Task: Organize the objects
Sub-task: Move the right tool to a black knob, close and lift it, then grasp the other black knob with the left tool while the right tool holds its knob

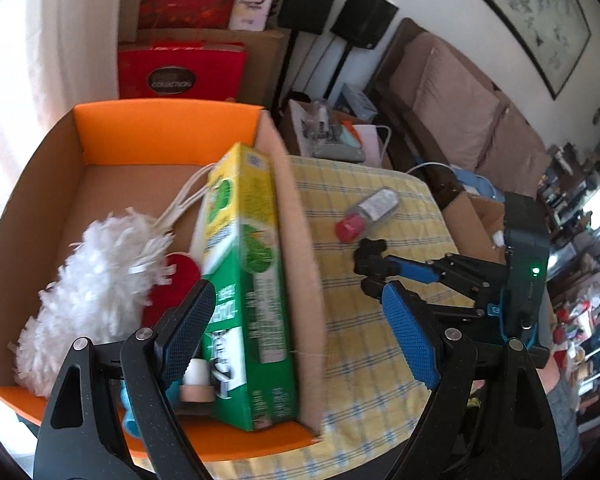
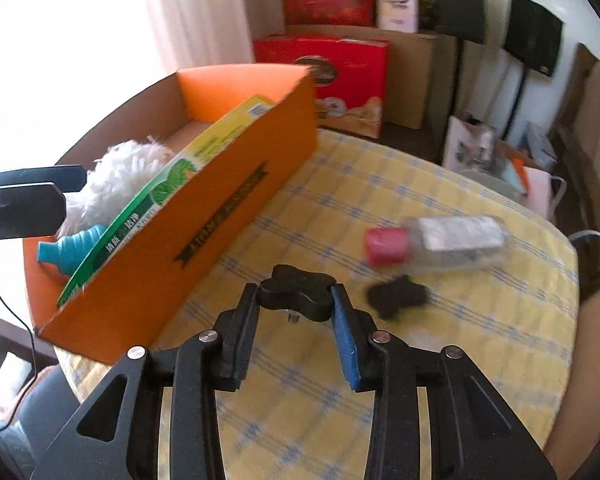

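My right gripper (image 2: 296,300) is shut on a small black lobed knob (image 2: 296,282), held a little above the yellow checked tablecloth (image 2: 440,340); a dark blurred patch like its shadow lies just to the right. In the left wrist view the right gripper (image 1: 370,270) holds the knob (image 1: 371,246) near a clear bottle with a red cap (image 1: 370,212) lying on its side. My left gripper (image 1: 296,304) stands open over the orange box's (image 1: 164,114) right wall. Inside the box are a green and yellow carton (image 1: 244,260), a white fluffy duster (image 1: 96,276) and a red heart (image 1: 180,276).
A teal ribbed funnel (image 2: 72,242) lies at the box's near end. Red gift boxes (image 2: 324,68) and cardboard cartons stand behind the table. Black speakers on stands (image 1: 364,20), a brown sofa (image 1: 460,92) and cluttered boxes lie to the right.
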Available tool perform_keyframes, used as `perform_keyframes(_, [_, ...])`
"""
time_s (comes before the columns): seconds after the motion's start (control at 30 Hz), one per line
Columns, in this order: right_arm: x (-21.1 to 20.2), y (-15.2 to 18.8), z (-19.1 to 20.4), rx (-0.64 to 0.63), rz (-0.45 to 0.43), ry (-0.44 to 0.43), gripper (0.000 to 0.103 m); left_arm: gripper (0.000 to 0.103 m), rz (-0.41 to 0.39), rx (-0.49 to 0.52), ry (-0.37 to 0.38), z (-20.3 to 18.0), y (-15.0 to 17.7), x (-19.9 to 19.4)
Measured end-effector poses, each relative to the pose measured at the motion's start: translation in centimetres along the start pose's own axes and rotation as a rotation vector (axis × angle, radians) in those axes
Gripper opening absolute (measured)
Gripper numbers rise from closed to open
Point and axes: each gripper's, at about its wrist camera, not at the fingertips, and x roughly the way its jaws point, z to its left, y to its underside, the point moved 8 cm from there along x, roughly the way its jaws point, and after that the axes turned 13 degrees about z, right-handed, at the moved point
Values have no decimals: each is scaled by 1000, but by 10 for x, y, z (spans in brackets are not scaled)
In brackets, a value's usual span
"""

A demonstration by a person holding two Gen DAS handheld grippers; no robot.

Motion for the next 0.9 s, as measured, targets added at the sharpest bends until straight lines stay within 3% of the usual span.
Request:
perform_keyframes(0.17, [-16,17,-27,66,-6,32,36,84,25,17,36,-24,-7,9])
perform_keyframes(0.37, [-34,40,-53,135,-17,80,36,84,37,55,25,-55,-15,22])
perform_keyframes(0.9, [-54,76,-87,297,-40,122,36,81,128,144,-76,-99,-32,97])
